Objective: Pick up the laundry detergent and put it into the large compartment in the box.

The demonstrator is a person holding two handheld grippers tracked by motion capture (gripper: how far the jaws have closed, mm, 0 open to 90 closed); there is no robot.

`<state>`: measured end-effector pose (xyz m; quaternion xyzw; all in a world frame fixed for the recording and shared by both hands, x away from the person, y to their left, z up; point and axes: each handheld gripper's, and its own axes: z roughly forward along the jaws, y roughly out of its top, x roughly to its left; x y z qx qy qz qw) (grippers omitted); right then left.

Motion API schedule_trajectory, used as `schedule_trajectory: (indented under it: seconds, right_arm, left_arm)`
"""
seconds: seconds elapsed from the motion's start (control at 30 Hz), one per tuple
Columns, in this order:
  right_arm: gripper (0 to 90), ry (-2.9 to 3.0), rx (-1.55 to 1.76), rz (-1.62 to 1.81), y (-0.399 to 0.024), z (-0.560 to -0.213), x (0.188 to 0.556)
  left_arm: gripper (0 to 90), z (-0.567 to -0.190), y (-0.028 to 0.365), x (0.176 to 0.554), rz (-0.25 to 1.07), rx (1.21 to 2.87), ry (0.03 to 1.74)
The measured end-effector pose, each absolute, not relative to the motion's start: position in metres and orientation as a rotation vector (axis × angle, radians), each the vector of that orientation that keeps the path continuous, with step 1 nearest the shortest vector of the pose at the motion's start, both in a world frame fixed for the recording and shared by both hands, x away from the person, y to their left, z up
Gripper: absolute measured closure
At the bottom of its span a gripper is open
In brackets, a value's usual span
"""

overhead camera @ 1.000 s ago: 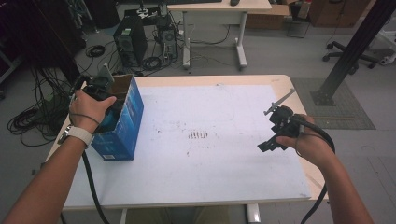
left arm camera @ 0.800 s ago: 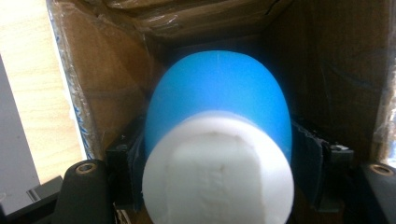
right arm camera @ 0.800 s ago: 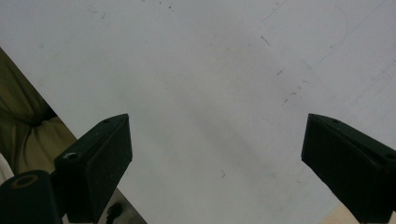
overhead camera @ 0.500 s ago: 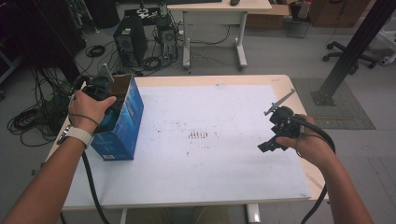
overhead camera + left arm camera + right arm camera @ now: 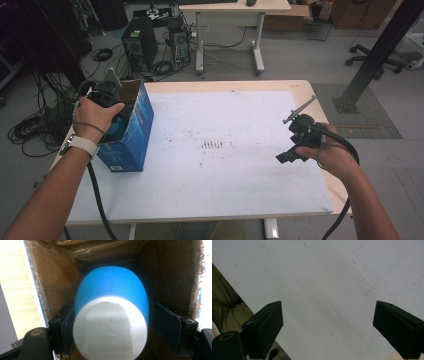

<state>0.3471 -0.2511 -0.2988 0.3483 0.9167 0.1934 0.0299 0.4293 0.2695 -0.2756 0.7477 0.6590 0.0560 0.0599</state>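
I have the left tongs (image 5: 110,322) down inside the blue cardboard box (image 5: 131,131), and their jaws have just been opening around the blue-and-white egg-shaped object (image 5: 111,315). The right pad now stands clear of it; the left pad sits close against its side, so I cannot tell if contact remains. To finish this release well, I would widen the jaws further, then lift straight up out of the box without brushing its walls. The object is smooth and rounded, blue at the far end and white near the camera, resting deep in the box. My right tongs (image 5: 327,322) hang wide open and empty above the counter (image 5: 240,175), well away from the box.
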Motion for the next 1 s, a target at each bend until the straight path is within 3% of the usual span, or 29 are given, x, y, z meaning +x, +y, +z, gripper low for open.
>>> schedule_trajectory:
  seconds: [1.0]
  right_arm:
    - [9.4, 2.82, 1.073, 0.599, -0.253, -0.297, 0.344]
  left_arm:
    - [18.5, -0.257, 0.273, 0.424, 0.187, 2.212, 1.977]
